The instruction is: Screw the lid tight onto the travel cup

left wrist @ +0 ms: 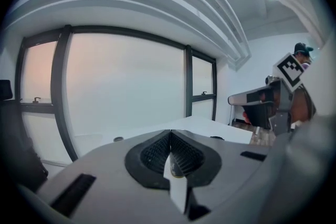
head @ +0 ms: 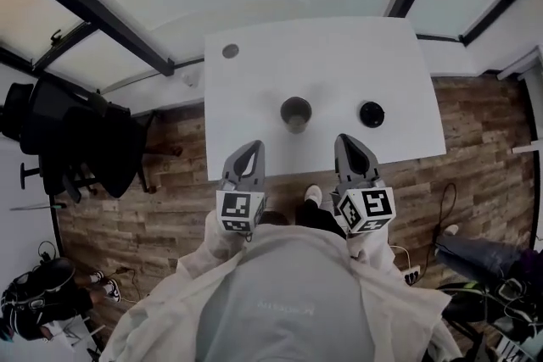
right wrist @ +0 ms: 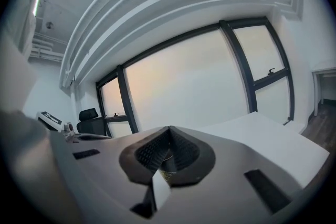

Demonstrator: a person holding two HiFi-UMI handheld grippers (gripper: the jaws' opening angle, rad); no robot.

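The open travel cup stands upright near the middle of the white table. Its black lid lies flat on the table to the right of it, apart from the cup. My left gripper hovers at the table's near edge, left of the cup, shut with nothing in it. My right gripper is level with it, below the gap between cup and lid, also shut and empty. In the left gripper view the jaws meet tip to tip; the right gripper view shows the same.
A round grey grommet sits in the table's far left corner. A black office chair stands left of the table on the wooden floor. Bags and cables lie at the lower right. Windows run behind the table.
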